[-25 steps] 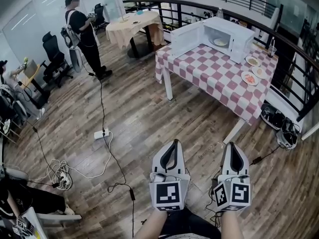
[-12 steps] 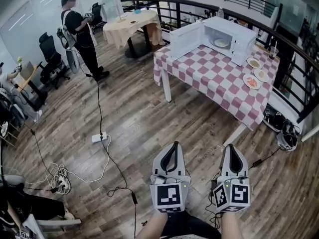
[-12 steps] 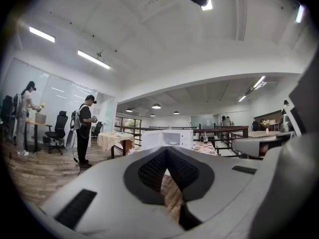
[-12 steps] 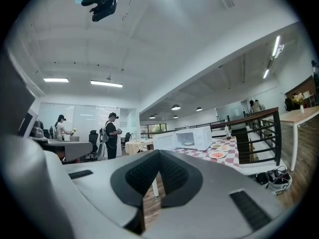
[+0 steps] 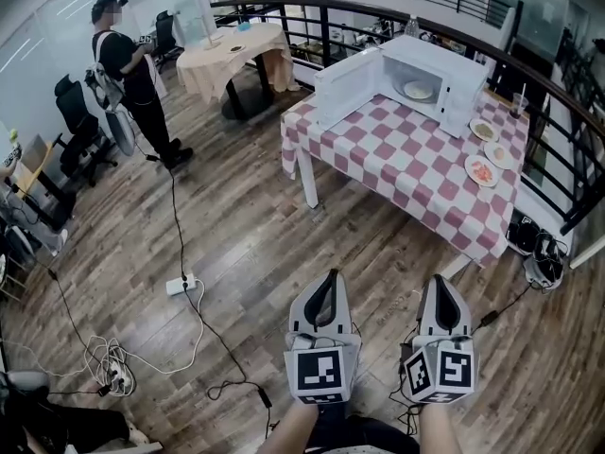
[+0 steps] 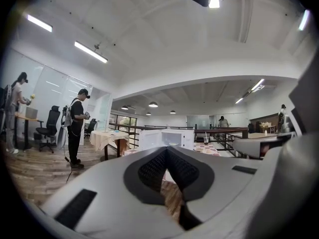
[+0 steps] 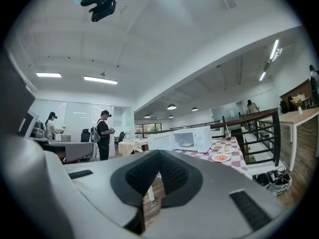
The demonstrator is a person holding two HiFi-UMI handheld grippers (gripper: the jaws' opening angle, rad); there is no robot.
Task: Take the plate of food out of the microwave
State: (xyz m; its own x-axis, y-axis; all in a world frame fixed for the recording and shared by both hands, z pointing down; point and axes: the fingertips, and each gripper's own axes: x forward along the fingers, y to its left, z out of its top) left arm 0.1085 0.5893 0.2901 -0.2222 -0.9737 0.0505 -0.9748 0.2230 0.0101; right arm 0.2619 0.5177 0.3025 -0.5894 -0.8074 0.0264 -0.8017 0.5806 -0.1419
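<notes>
A white microwave (image 5: 430,72) stands at the far end of the checkered table (image 5: 406,164), its door (image 5: 346,88) swung open to the left. Inside it lies a plate of food (image 5: 417,90). The microwave (image 6: 167,139) also shows far ahead in the left gripper view, and the microwave (image 7: 185,139) in the right gripper view. My left gripper (image 5: 328,279) and right gripper (image 5: 444,283) hang side by side low in the head view, over the wooden floor and well short of the table. Both are shut and hold nothing.
Three plates of food (image 5: 483,170) sit at the table's right end, with a cup (image 5: 518,102) behind. A railing (image 5: 558,102) runs behind the table. Cables and a power strip (image 5: 181,283) lie on the floor at left. A person (image 5: 128,74) stands far left near a round table (image 5: 236,53).
The view has advanced toward the table, so the microwave and table sit slightly lower and left in the head view. Both grippers keep their place and stay shut.
</notes>
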